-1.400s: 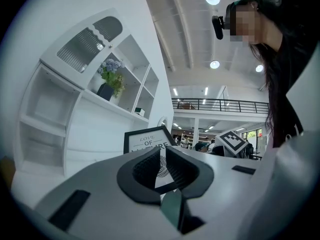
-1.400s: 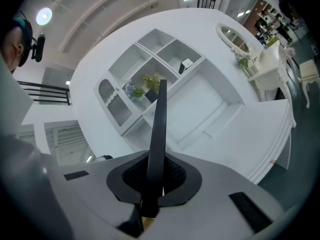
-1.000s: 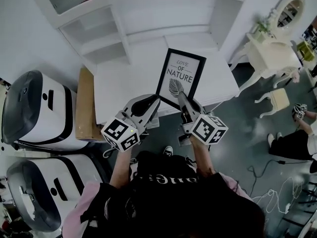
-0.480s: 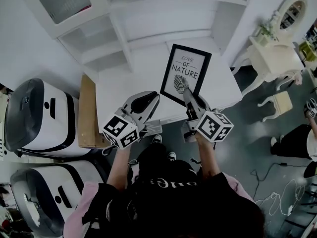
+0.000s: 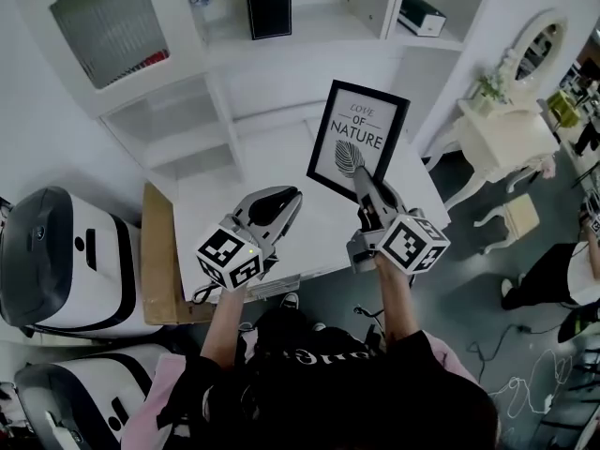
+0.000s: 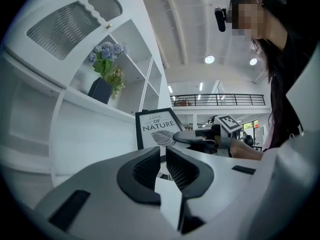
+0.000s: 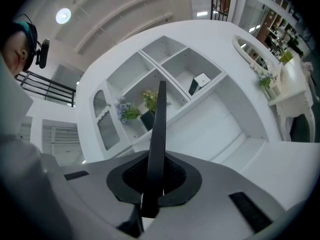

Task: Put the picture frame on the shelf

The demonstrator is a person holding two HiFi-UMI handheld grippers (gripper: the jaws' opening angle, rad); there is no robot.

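Observation:
The picture frame (image 5: 359,139) is black with a white "Love of Nature" print. It is held upright above the white table (image 5: 281,172), in front of the white shelf unit (image 5: 309,34). My right gripper (image 5: 363,181) is shut on its lower edge. In the right gripper view the frame (image 7: 159,124) stands edge-on between the pads of that gripper (image 7: 152,184). My left gripper (image 5: 289,198) hovers left of the frame, apart from it. Its jaws (image 6: 162,161) are shut with nothing between them. The left gripper view has the frame (image 6: 156,133) ahead.
On the shelf stand a black pot of flowers (image 5: 269,9) and a small dark box (image 5: 421,14). A brown cardboard box (image 5: 159,242) and white machines (image 5: 56,261) lie to the left. A white dressing table with a mirror (image 5: 506,111) and a stool (image 5: 511,216) are to the right.
Both grippers have moved up and toward the shelf unit. The frame has risen with the right gripper. More of the shelf now shows in the head view.

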